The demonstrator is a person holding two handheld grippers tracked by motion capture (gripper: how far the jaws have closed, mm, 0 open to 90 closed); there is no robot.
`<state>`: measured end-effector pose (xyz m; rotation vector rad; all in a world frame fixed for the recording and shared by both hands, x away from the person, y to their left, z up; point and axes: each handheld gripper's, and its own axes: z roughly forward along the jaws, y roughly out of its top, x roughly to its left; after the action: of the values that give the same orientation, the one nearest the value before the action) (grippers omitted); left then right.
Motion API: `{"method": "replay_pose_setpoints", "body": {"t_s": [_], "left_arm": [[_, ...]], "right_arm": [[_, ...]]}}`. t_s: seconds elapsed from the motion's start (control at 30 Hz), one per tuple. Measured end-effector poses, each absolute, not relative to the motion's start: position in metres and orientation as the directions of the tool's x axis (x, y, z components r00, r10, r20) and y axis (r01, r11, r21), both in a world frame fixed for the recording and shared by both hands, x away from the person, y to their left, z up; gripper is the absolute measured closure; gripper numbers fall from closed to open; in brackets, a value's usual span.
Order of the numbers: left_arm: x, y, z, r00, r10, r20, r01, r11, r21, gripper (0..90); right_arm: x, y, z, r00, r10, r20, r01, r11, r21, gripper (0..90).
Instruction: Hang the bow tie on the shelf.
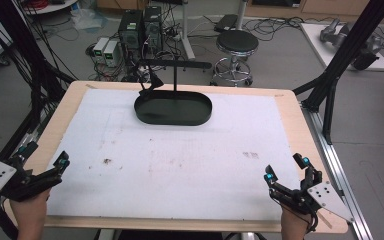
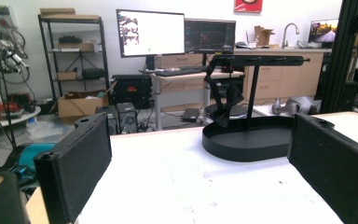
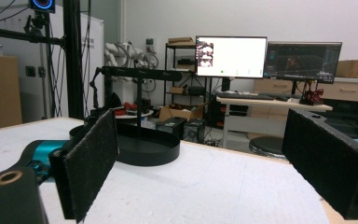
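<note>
High view: wooden tabletop (image 1: 300,130) under a scuffed white sheet (image 1: 180,160); black oval tray (image 1: 173,108) with a T-shaped stand (image 1: 174,65) at the far middle, a dark item (image 1: 150,82) hanging from the bar. Left tool (image 1: 41,160) at the near left corner, right tool (image 1: 286,169) at the near right, each with jaws spread and empty; wide bare sheet between them. Stool (image 1: 236,45), computer towers (image 1: 139,27) and cables on the floor beyond.

Left gripper view: jaws wide apart, nothing held; tray (image 2: 249,142) ahead, two monitors (image 2: 150,32), shelving (image 2: 72,60), sink tap (image 2: 288,32).

Right gripper view: jaws wide apart, empty; tray (image 3: 144,149) ahead left, black frame post (image 3: 72,58), desk (image 3: 270,100).
</note>
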<state>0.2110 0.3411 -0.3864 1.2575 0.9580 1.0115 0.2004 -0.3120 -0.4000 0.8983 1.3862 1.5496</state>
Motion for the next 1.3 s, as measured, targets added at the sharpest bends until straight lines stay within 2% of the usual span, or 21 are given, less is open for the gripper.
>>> {"method": "replay_pose_setpoints", "body": {"t_s": [0.13,0.43,1.3], "left_arm": [[0.207,0.346,-0.397,0.301,0.954,-0.006,-0.089,0.034,0.995,6.6],[0.211,0.345,-0.414,0.314,0.949,-0.016,-0.049,0.033,0.998,6.6],[0.213,0.338,-0.414,0.334,0.943,0.006,-0.047,0.011,0.999,6.7]], "right_arm": [[0.200,-0.313,-0.401,-0.374,0.927,-0.025,-0.121,-0.023,0.992,10.0],[0.200,-0.314,-0.402,-0.367,0.930,-0.018,-0.119,-0.028,0.993,10.0],[0.197,-0.314,-0.401,-0.362,0.932,-0.023,-0.123,-0.023,0.992,10.0]]}}
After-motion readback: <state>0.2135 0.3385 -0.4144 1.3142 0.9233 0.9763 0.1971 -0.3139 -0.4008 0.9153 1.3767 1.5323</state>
